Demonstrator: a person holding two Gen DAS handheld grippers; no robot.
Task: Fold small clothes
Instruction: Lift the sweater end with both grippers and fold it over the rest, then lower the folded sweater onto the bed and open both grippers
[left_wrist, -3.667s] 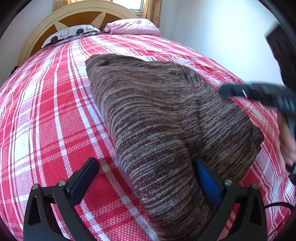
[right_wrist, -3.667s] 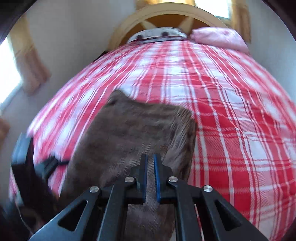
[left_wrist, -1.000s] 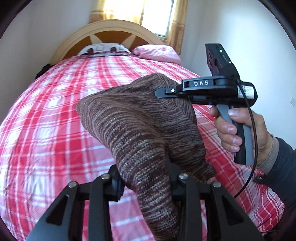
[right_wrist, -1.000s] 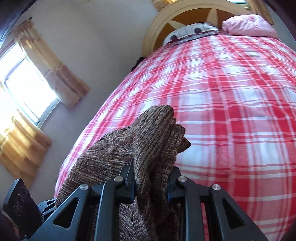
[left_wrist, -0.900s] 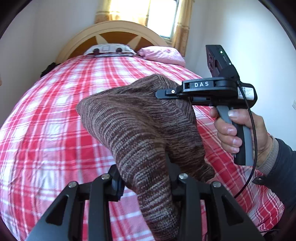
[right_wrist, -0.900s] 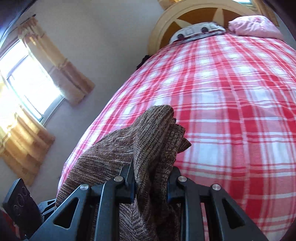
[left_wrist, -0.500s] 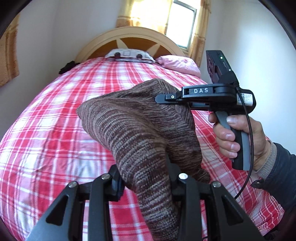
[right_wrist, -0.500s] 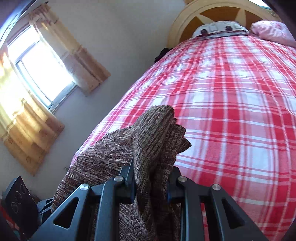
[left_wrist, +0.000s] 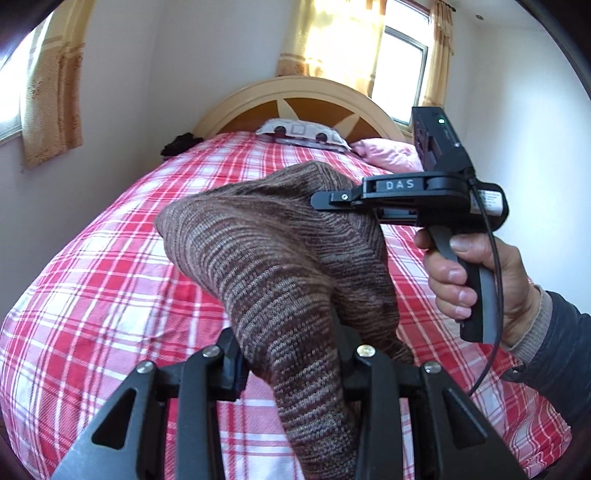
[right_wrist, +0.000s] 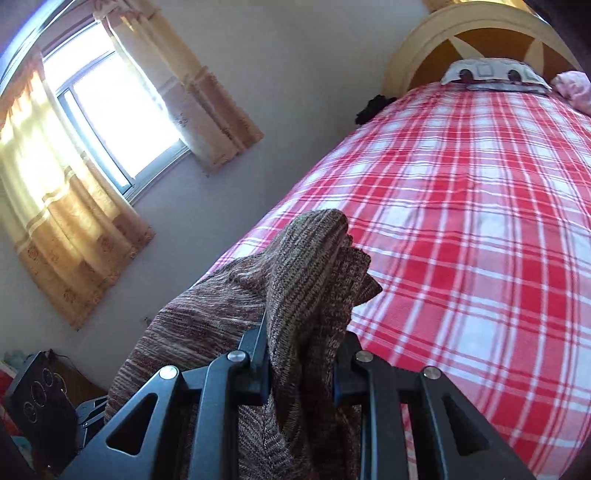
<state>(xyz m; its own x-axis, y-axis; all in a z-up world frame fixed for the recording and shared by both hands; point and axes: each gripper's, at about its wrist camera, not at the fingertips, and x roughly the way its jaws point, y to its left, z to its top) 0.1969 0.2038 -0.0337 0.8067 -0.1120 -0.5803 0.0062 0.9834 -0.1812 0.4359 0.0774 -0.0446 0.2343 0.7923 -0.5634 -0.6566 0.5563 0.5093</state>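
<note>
i have the brown striped knit garment (left_wrist: 280, 258) bunched thick and lifted above the red plaid bedspread (left_wrist: 110, 280), left gripper (left_wrist: 291, 354) and right gripper (right_wrist: 301, 358) each clamped on an edge. it looks folded already; laying it down remains.

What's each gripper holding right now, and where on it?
Both grip the brown knit garment: the left gripper and the right gripper each pinch a bunched fold of it, lifted above the bed.
</note>
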